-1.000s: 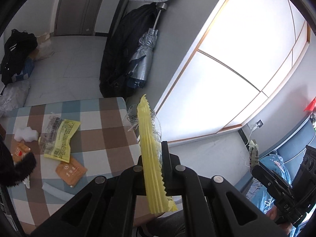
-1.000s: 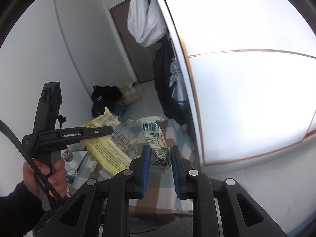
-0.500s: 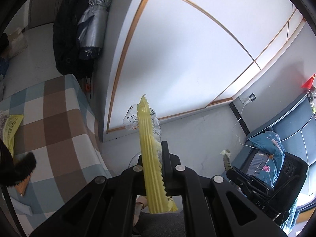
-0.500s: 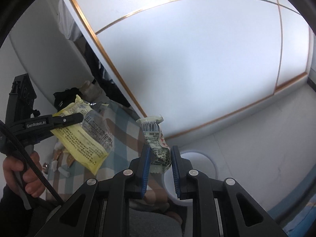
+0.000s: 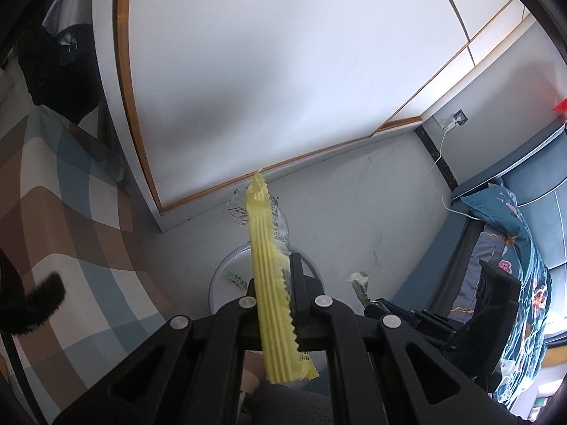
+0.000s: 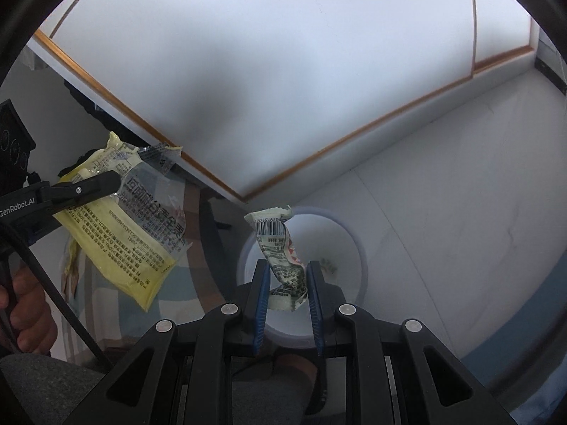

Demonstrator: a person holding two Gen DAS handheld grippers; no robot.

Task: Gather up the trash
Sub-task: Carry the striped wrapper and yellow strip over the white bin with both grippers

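White floor beneath, round white bin [image 6: 354, 248] at 6 o'clock. Left gripper [image 5: 274, 283]: jaws clamped on yellow wrapper [image 5: 271, 283]. Right gripper [image 6: 285, 283]: blue-padded jaws narrow, pinching crumpled barcode wrapper [image 6: 280, 248] above bin. Checked bench [image 5: 53, 212] at 9 o'clock.

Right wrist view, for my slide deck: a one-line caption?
Right gripper holding crumpled barcode wrapper above round white bin; left gripper holding yellow packet.

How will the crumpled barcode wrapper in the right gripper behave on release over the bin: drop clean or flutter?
Likely flutters: the wrapper looks like thin, empty, twisted film, so light. It may cling briefly to the right gripper, whose pads pinch its creased lower part. The white bin sits right behind it, so a slight drift probably still lands inside.
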